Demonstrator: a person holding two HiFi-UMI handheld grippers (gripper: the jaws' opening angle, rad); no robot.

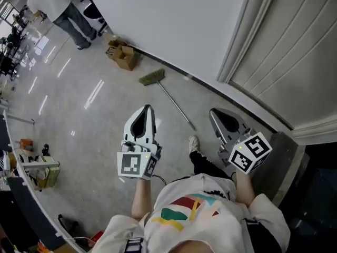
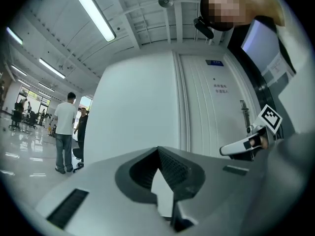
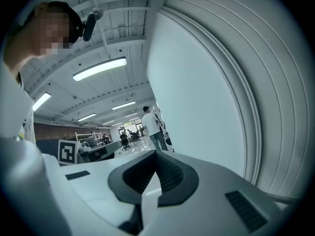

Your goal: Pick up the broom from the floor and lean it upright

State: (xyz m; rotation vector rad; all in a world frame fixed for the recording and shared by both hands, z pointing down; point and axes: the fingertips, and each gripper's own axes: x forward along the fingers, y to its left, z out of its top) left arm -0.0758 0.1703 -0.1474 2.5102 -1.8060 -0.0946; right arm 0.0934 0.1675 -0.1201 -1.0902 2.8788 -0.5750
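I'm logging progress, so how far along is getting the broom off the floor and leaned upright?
Nothing looks done: the broom lies flat on the floor beside the wall. Nothing is in hand: the left tool and right tool are both shut and empty, held short of it. Left: reach it, grip the handle, lift it and lean it upright.
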